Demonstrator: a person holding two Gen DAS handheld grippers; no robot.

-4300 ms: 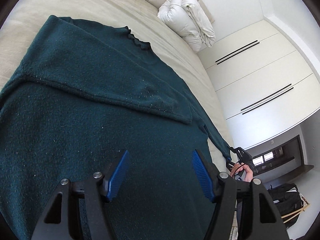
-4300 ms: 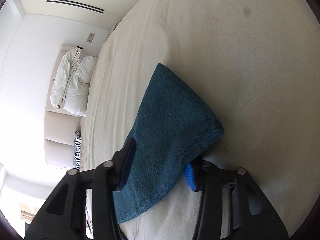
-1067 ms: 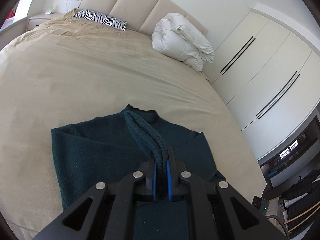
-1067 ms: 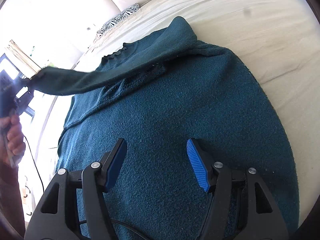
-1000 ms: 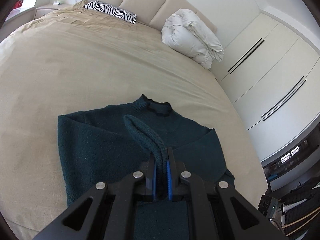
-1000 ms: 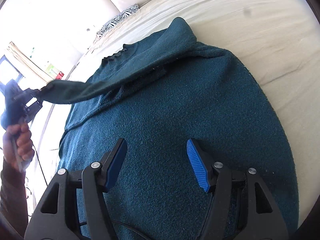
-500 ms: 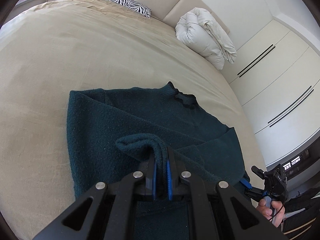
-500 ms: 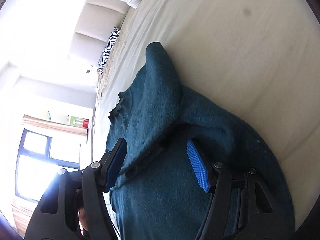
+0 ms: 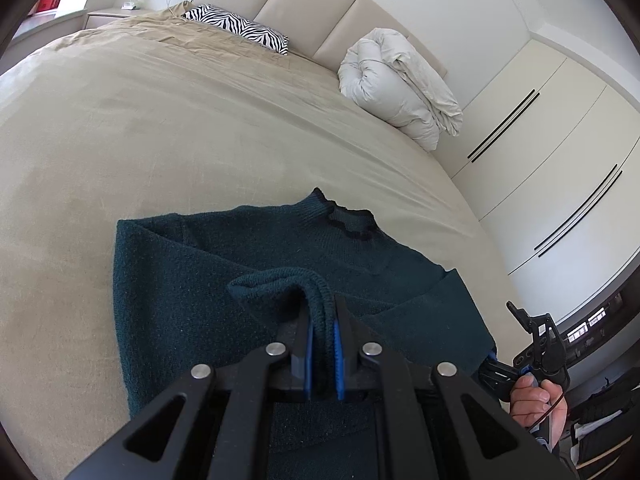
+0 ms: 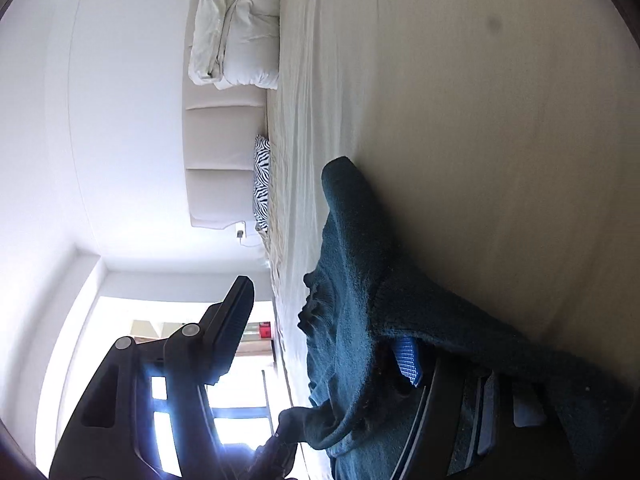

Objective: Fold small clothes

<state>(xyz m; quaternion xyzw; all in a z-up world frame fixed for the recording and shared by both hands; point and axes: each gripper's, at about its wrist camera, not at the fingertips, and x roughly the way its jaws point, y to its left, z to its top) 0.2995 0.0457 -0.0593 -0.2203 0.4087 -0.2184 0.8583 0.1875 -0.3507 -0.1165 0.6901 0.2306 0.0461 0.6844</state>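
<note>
A wide bed (image 9: 168, 128) in a beige cover fills most of both views, and on it, just ahead of the left fingers and running under them, lies the dark green sweater (image 9: 180, 292), body flat, collar (image 9: 348, 220) at the far side from the fingers. The left gripper (image 9: 321, 320) has its blue pads pressed together on the ribbed cuff (image 9: 280, 284) of one sleeve, which humps up in a soft loop just beyond the fingertips over the sweater's middle. The right gripper (image 10: 324, 336) is rolled on its side at the sweater's edge with its fingers spread; one pad (image 10: 406, 360) sits partly tucked under a fold of knit, the other finger (image 10: 234, 320) stands clear in the air, and nothing is pinched between them. The knit looks thick, light and floppy, not slippery; it will likely sag and drape wherever it is let go, so a hold on a cuff, a hem or a shoulder seam should serve better than a pinch in the loose middle. Far beyond the fingers a rolled white duvet (image 9: 400, 84) and a zebra-striped pillow (image 9: 236, 28) rest against the padded headboard (image 9: 320, 12), well apart from the sweater. White wardrobe doors (image 9: 540, 152) stand off to the right of the left fingers. Nothing lies on the cover near the sweater, so only its own folds seem likely to get in the way.
</note>
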